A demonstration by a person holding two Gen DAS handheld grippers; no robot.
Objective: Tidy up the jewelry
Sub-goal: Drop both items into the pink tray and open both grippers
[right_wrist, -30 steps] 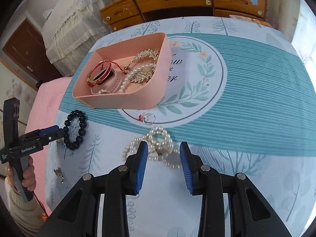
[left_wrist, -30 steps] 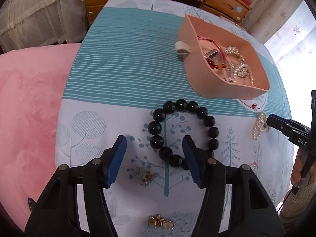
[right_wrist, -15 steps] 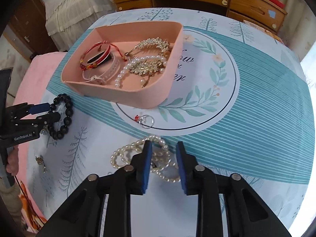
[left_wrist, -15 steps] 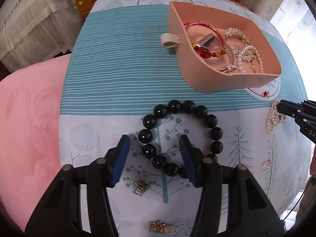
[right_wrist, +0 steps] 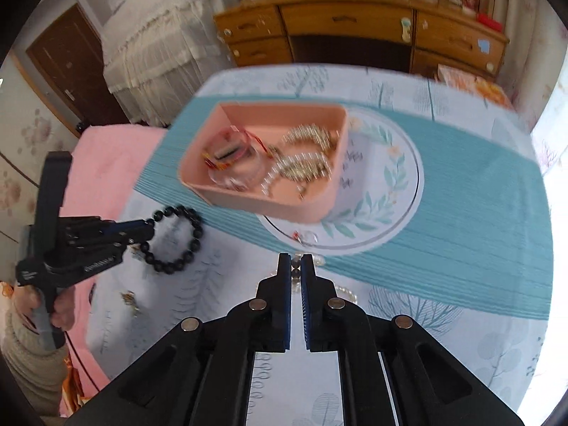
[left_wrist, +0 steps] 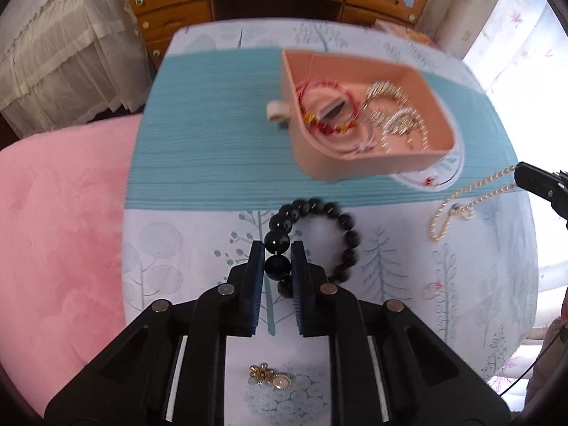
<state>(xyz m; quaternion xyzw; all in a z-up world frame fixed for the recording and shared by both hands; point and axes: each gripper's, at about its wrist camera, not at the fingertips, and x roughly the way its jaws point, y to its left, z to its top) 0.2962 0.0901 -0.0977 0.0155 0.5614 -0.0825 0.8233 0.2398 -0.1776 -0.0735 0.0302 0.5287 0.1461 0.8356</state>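
My left gripper (left_wrist: 277,252) is shut on the black bead bracelet (left_wrist: 346,234), which hangs from it above the tablecloth; it also shows in the right wrist view (right_wrist: 177,239). My right gripper (right_wrist: 295,262) is shut on the pearl necklace (left_wrist: 458,207), whose strands dangle from its tip; a few pearls (right_wrist: 346,293) show beside the fingers. The pink tray (left_wrist: 319,163) holds several pieces of jewelry and stands on the teal stripe beyond both grippers (right_wrist: 284,209).
A gold brooch (left_wrist: 269,380) lies on the cloth below the left gripper. A small ring with a red stone (right_wrist: 307,237) lies just in front of the tray. A small clip (right_wrist: 129,300) lies at left. A pink bed and a wooden dresser (right_wrist: 355,32) stand behind.
Both grippers have closed, the left on the black bracelet and the right on the pearl necklace, and both have lifted their pieces off the cloth.
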